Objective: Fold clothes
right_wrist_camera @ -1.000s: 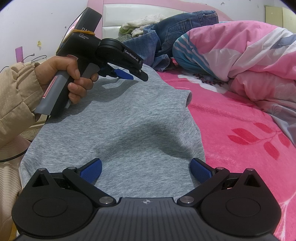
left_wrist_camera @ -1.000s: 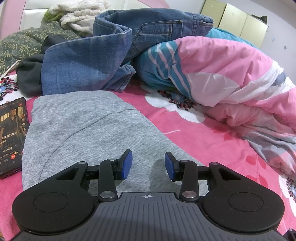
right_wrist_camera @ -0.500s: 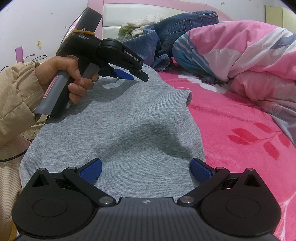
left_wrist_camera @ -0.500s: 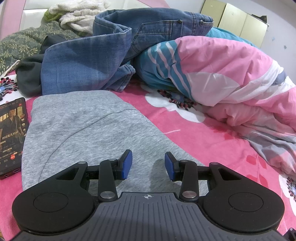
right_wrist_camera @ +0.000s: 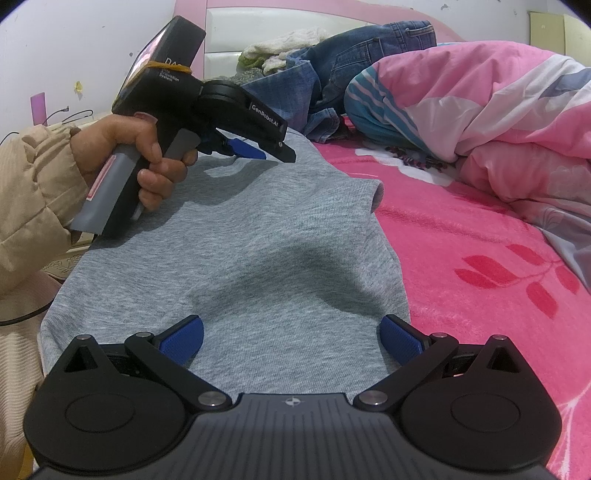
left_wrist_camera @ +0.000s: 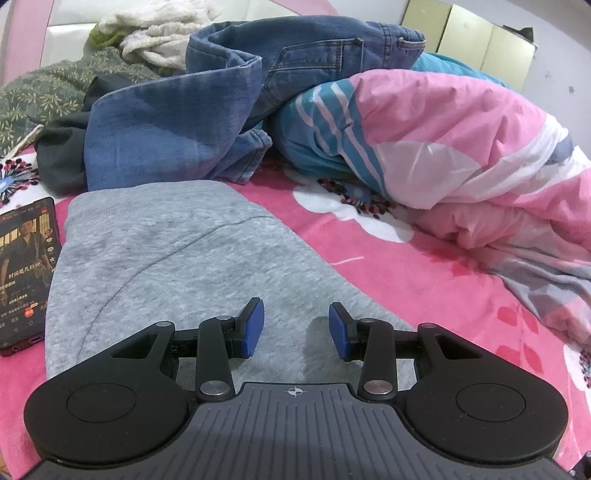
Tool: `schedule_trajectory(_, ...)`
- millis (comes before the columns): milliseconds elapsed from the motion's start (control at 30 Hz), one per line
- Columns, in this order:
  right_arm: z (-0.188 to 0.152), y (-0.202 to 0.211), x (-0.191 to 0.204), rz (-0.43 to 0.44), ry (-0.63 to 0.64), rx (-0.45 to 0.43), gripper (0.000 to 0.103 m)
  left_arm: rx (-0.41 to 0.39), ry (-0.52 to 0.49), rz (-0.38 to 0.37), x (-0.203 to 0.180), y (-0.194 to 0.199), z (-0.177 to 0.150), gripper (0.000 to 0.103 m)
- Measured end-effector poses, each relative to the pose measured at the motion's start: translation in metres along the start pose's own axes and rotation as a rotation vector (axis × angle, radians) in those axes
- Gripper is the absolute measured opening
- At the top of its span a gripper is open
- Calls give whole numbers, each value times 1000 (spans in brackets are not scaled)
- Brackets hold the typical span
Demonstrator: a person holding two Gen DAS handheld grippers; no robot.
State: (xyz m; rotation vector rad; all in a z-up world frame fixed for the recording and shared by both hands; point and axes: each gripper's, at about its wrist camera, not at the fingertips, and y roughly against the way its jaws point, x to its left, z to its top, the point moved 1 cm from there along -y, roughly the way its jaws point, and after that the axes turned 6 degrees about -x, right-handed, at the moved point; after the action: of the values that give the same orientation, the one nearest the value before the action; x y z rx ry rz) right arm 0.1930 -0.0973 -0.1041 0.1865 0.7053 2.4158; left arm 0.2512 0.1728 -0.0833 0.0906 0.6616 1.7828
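Observation:
A grey knit garment (left_wrist_camera: 177, 258) lies flat on the pink bedspread (left_wrist_camera: 424, 295); the right wrist view shows its length (right_wrist_camera: 266, 251), with one corner (right_wrist_camera: 375, 192) curled up at the right edge. My left gripper (left_wrist_camera: 295, 319) hovers over its far part, jaws partly apart, with nothing between the blue pads (left_wrist_camera: 253, 325). In the right wrist view a person's hand (right_wrist_camera: 147, 162) holds that left gripper (right_wrist_camera: 266, 151) just above the cloth. My right gripper (right_wrist_camera: 291, 328) stands wide open over the near end, pads empty.
A jeans heap (left_wrist_camera: 221, 110), dark clothes (left_wrist_camera: 59, 158) and a white towel (left_wrist_camera: 159, 33) lie piled at the headboard. A bunched pink and teal quilt (left_wrist_camera: 443, 147) fills the right side. A lit phone (left_wrist_camera: 26, 266) lies left of the garment.

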Motion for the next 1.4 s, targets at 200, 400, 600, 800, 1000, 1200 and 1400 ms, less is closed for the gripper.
schedule_trajectory(200,0,0,0,-1,0,0,103,4,5,-6,2,-1,0,38)
schedule_trajectory(400,-1,0,1,2,-3,-3,103,15,19,-16,4,-1,2,38)
schedule_trajectory(600,0,0,-2,7,-12,1,103,19,20,-19,4,-1,2,39)
schedule_trajectory(800,1,0,-3,7,-10,1,103,20,11,-22,4,-1,1,40)
schedule_trajectory(1000,0,1,-4,9,-11,-1,103,23,10,-25,3,-1,3,40)
schedule_trajectory(1200,0,0,-2,6,-7,-3,103,24,4,-23,2,-1,3,41)
schedule_trajectory(1400,1,1,-2,14,-24,2,103,22,-4,-19,0,-1,2,43)
